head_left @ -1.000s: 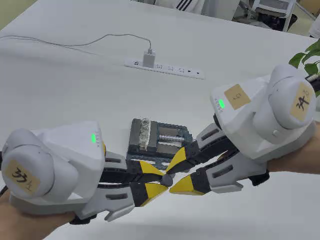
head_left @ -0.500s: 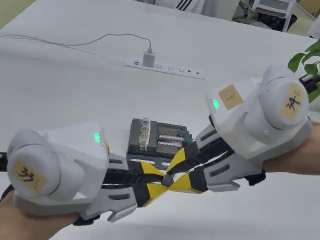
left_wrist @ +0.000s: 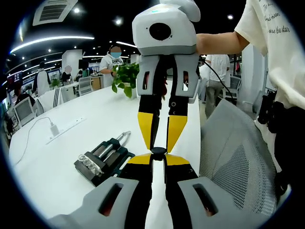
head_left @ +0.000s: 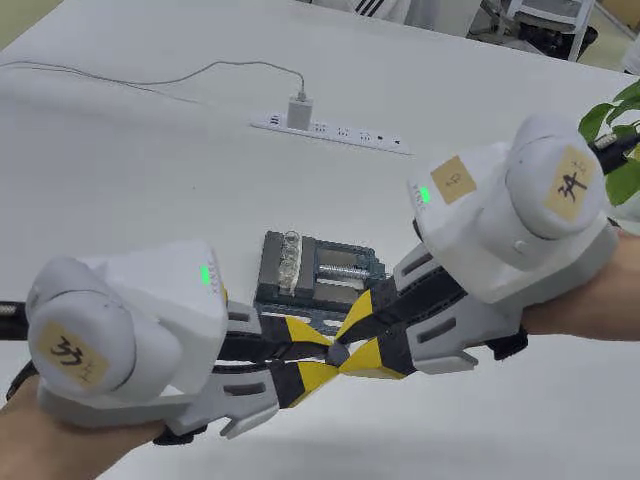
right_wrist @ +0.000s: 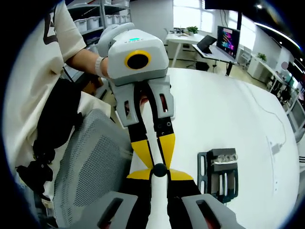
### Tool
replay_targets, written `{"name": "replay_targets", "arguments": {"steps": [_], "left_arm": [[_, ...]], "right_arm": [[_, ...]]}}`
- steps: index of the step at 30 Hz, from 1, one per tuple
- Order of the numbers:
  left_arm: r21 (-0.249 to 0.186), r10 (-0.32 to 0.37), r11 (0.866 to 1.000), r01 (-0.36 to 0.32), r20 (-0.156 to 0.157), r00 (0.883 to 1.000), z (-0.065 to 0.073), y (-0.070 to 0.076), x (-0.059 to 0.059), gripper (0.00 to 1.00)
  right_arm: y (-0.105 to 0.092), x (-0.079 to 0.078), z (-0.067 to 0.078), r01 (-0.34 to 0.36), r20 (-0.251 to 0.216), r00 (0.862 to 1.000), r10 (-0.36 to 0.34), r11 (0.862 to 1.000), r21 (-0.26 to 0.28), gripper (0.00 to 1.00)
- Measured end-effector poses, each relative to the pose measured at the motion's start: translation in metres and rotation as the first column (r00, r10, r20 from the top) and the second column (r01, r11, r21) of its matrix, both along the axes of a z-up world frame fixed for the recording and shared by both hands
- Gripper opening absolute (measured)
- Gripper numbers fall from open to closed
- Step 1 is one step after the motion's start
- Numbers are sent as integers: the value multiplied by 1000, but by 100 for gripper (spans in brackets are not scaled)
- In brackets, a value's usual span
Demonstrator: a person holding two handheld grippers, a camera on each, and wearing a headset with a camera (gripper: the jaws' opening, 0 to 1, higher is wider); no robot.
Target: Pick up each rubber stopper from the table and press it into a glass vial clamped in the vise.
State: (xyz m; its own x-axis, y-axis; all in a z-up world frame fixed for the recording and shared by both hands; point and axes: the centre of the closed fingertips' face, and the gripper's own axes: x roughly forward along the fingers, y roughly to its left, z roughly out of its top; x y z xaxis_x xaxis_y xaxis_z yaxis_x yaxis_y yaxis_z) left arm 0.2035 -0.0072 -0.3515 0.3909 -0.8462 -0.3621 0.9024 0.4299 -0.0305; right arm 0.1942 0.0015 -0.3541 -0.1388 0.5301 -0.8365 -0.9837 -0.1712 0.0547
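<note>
**Pinching one stopper from both ends**

Holding my left jaws (left_wrist: 158, 158) pressed almost together, yellow tips on a small black stopper (left_wrist: 158, 151). My right jaws (right_wrist: 159, 175) are closed to a narrow gap too, tips on the same stopper, so both pinch it at once. The two pairs meet tip to tip and head-on. In the head view the left comes in from the lower left and the right from the upper right.

The stopper is off the table (head_left: 150, 170), in the air near the front edge, just in front of the vise (head_left: 340, 292). It is not touching the vise.

The vise sits flat on the table, screw showing. A row of clear vials (head_left: 290, 262) stands upright, clamped at its left end in the head view. I cannot tell whether any of them is stoppered.

Further back on the table lies a white power strip (head_left: 330, 132) with a charger plugged in and its cable trailing left. Green plant (head_left: 622, 100) at the right edge. Grey mesh chair (left_wrist: 228, 143) below my jaws, beside the table.
</note>
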Motion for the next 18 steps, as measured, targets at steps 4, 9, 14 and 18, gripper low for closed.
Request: {"name": "replay_targets", "arguments": {"steps": [4, 9, 14, 18], "left_arm": [[14, 31, 999, -31, 11, 999, -4, 5, 6, 20], [30, 107, 994, -107, 21, 994, -13, 20, 17, 42], [35, 193, 980, -193, 13, 981, -23, 38, 27, 61], [40, 273, 961, -273, 4, 962, -31, 56, 33, 77]], "right_arm": [[0, 1, 0, 10, -9, 1000, -10, 1000, 7, 7], [-3, 8, -2, 19, -1, 1000, -19, 1000, -4, 7], [-6, 12, -7, 19, 3, 1000, -19, 1000, -22, 7], [-7, 16, -9, 23, 5, 1000, -23, 999, -27, 7]]}}
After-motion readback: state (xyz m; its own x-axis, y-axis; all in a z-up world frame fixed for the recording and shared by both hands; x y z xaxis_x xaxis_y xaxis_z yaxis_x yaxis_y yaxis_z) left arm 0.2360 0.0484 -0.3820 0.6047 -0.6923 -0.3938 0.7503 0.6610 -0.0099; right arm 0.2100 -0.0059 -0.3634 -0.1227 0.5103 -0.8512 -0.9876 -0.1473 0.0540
